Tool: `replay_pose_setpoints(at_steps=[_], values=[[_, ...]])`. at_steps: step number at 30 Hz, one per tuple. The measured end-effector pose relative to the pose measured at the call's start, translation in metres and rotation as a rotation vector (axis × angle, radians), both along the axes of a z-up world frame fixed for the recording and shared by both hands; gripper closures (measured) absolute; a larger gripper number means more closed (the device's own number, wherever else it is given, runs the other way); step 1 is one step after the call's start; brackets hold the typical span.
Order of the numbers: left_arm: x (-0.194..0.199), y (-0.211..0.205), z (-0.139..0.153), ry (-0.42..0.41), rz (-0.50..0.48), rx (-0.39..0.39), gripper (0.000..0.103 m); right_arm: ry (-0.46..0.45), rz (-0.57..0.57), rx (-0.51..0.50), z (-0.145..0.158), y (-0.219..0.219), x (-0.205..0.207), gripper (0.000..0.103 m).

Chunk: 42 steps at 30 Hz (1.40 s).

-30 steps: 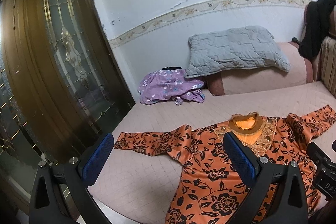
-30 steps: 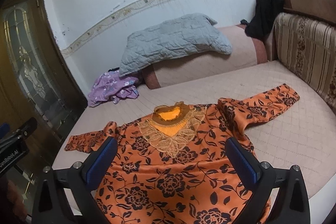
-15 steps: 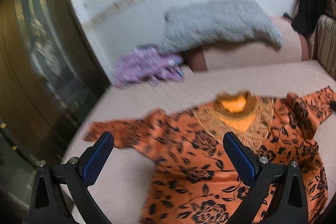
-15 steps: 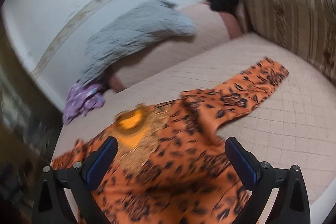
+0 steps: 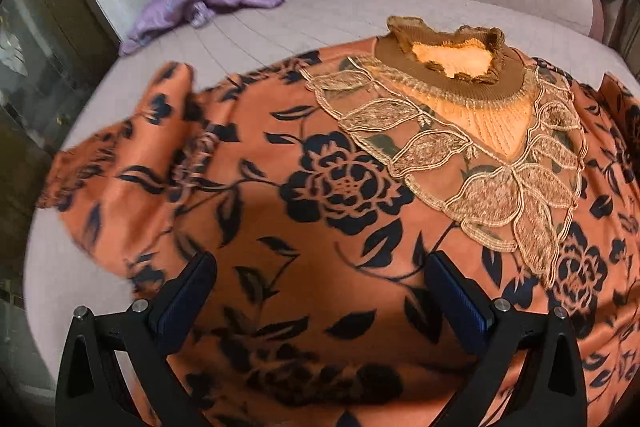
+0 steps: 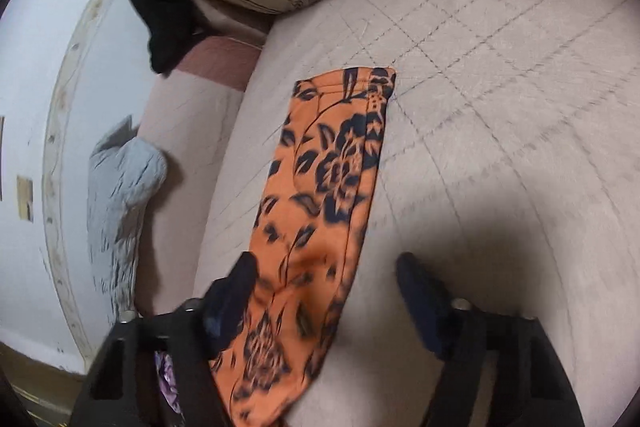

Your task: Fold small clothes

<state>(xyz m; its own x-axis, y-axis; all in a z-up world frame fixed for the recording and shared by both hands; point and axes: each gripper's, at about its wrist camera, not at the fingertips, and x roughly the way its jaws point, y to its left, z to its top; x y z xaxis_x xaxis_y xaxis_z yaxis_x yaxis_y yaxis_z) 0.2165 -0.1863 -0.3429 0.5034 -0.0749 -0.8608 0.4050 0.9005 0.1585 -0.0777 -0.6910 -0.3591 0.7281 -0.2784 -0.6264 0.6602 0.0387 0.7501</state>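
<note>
Here, left tongs point(image 5: 320, 291) agape over orange blouse point(image 5: 328, 187); right tongs point(image 6: 324, 287) agape astride sleeve point(image 6: 320, 195).

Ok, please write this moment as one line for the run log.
stage: reaching | left gripper: open, over orange floral top | right gripper: open, over its sleeve | folds: none yet
</note>
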Motion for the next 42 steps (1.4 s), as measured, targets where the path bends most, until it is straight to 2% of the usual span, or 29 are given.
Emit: replay_pose_setpoints(at_steps=[4, 7, 8, 10, 11, 14, 17, 22, 26, 30, 34, 37, 40, 42], values=[[0.004, 0.003, -0.008, 0.018, 0.004, -0.04, 0.0, 0.076, 0.002, -0.08, 0.001, -0.019, 0.027, 0.031], [0.005, 0.012, -0.012, 0.037, 0.044, -0.125, 0.0, 0.15, 0.022, -0.159, 0.003, -0.026, 0.045, 0.033], [0.003, 0.012, -0.013, 0.028, 0.041, -0.116, 0.0, 0.178, 0.037, -0.182, 0.004, -0.028, 0.051, 0.038], [-0.001, 0.009, -0.015, 0.012, 0.044, -0.107, 0.0, 0.201, 0.054, -0.208, 0.003, -0.029, 0.057, 0.066], [-0.002, 0.01, -0.015, 0.01, 0.047, -0.113, 0.0, 0.198, 0.071, -0.2, 0.0, -0.03, 0.061, 0.086], [-0.006, 0.008, -0.016, 0.018, 0.045, -0.117, 0.0, 0.155, 0.072, -0.176, -0.001, -0.028, 0.055, 0.093], [-0.01, 0.008, -0.017, 0.022, 0.037, -0.114, 0.0, 0.097, 0.101, -0.219, 0.019, -0.015, 0.057, 0.095], [0.011, 0.014, -0.006, 0.043, 0.033, -0.103, 0.0, -0.016, 0.166, -0.329, 0.074, 0.021, 0.074, 0.095], [0.011, 0.026, 0.017, -0.037, 0.057, -0.108, 0.0, -0.132, 0.274, -0.39, 0.117, 0.069, 0.089, 0.095], [0.012, 0.05, 0.046, -0.15, 0.103, -0.122, 0.0, -0.21, 0.391, -0.401, 0.141, 0.122, 0.106, 0.095], [0.023, 0.087, 0.058, -0.152, 0.187, -0.164, 0.0, -0.284, 0.499, -0.387, 0.155, 0.175, 0.126, 0.095], [0.029, 0.116, 0.063, -0.162, 0.256, -0.188, 0.0, -0.316, 0.589, -0.367, 0.153, 0.22, 0.151, 0.095], [0.029, 0.138, 0.065, -0.196, 0.306, -0.181, 0.0, -0.292, 0.688, -0.366, 0.143, 0.271, 0.175, 0.095], [0.03, 0.148, 0.063, -0.21, 0.319, -0.164, 0.0, -0.236, 0.765, -0.346, 0.129, 0.307, 0.197, 0.091]])
